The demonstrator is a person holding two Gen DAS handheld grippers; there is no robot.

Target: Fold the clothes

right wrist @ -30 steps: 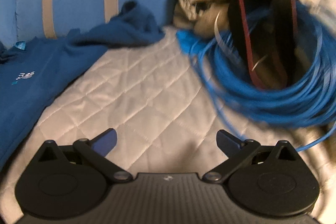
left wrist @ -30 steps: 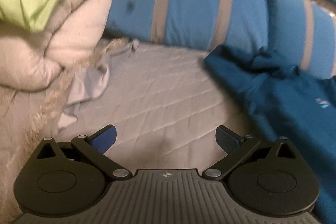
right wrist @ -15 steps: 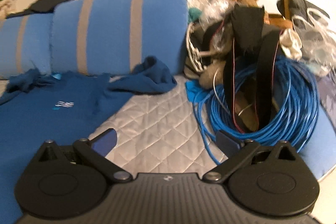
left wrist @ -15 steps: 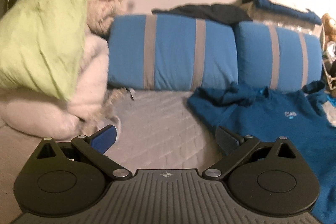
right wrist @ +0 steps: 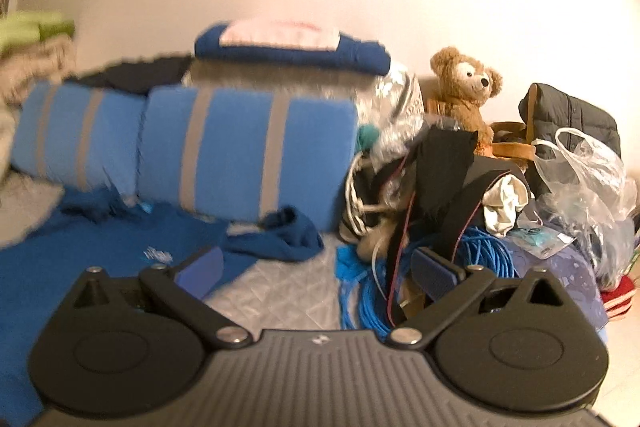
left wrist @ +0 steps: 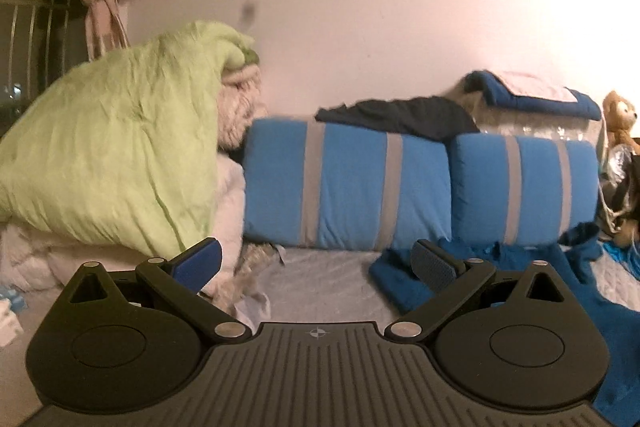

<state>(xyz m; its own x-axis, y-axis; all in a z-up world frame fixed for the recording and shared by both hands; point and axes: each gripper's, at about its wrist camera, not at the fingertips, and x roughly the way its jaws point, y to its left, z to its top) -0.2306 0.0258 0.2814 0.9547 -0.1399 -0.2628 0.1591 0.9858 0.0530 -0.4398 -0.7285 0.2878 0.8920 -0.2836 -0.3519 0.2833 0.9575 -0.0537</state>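
Quilted grey bedding [left wrist: 320, 283] is stretching back to two blue striped pillows [left wrist: 348, 187] against a pale wall. Both cameras are now looking level across the bed, where a second ago they were tilted down at the quilt, so both grippers are lifting away. The left gripper [left wrist: 316, 263] and right gripper [right wrist: 318, 267] are each showing fingers spread wide, holding nothing. The dark blue shirt [right wrist: 80, 259] is lying spread on the bed below the pillows, one sleeve [right wrist: 280, 235] bunched near the coiled blue cable [right wrist: 480, 251]. Folding appears not yet begun; a fresh approach is probably coming.
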